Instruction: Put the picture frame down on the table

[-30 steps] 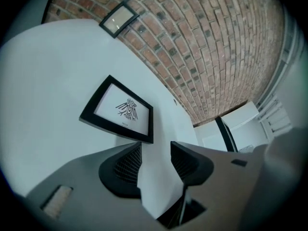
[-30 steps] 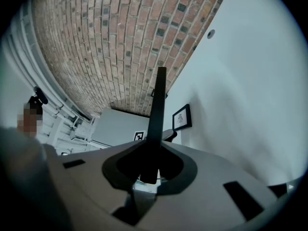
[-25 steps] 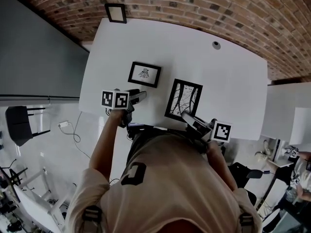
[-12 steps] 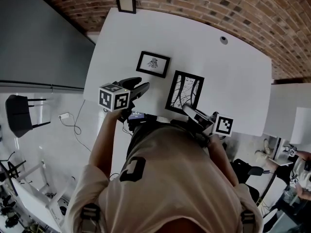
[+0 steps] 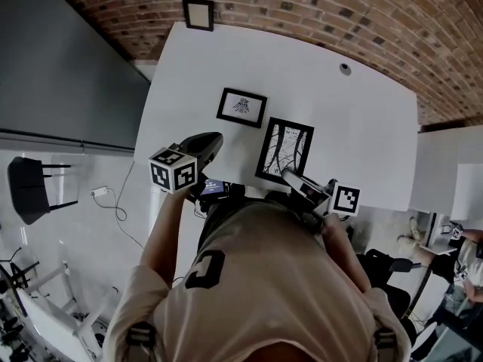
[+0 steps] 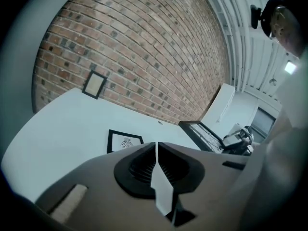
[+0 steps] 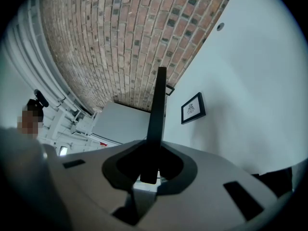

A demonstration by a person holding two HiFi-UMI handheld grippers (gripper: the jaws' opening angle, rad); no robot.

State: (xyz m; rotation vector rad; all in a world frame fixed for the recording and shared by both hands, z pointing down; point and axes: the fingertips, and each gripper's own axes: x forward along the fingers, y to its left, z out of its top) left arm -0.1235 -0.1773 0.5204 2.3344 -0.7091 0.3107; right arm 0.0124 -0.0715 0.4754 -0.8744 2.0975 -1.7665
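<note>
The larger black picture frame with a branch drawing is over the white table, near its front edge. My right gripper is shut on the frame's near edge. In the right gripper view that frame shows edge-on between the jaws of the right gripper. Whether its far edge touches the table I cannot tell. My left gripper hangs over the table's near left part. Its jaws have just been closing and meet with nothing between them. From the left gripper view the held frame is at the right.
A small black frame lies flat on the table to the left of the held one. Another small frame stands at the brick wall. A dark chair stands on the floor at the left, and a second white table at the right.
My left gripper has risen and drawn back from beside the small flat frame, and its jaws have gone from open to shut. The right gripper has shifted a little with the larger frame.
</note>
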